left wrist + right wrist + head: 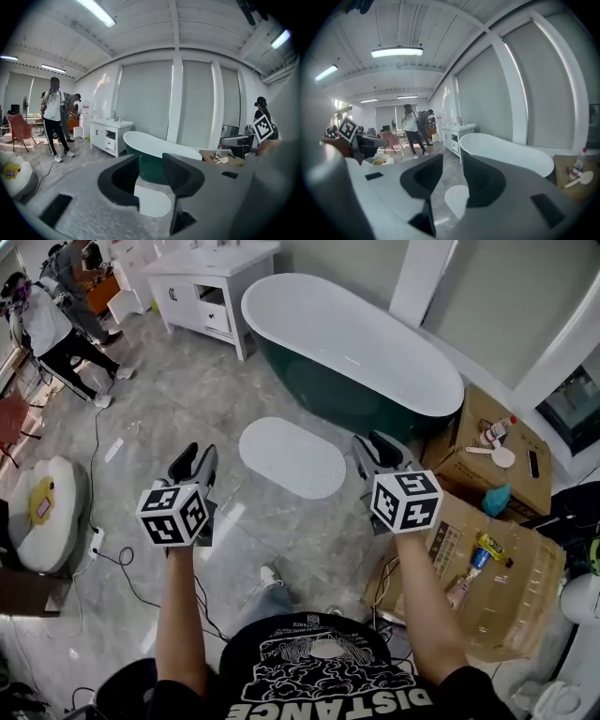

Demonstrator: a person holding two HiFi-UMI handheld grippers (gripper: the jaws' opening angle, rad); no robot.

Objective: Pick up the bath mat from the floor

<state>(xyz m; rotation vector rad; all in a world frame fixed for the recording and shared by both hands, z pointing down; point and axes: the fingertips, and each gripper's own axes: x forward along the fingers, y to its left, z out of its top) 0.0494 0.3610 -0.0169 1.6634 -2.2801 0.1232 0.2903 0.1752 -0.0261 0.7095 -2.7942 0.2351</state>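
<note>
Near: left gripper point(199, 457), right gripper point(380, 448), fingers parted, empty, held up well short of bathtub point(356, 348). Beyond: bath mat point(292, 457) flat on floor point(187, 390) just before bathtub, untouched. Step: approach. Next, likely: sink low, slip fingers onto mat edge, clamp, lift.

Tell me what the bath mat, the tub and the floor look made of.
Bath mat: white, matte, finely dotted surface; probably soft textile or rubbery foam, can't tell which. Tub: smooth seamless white inside, dark green outside; looks like acrylic or enamel. Floor: grey veined slabs with sheen and faint joints; likely polished marble-look tile.
</note>
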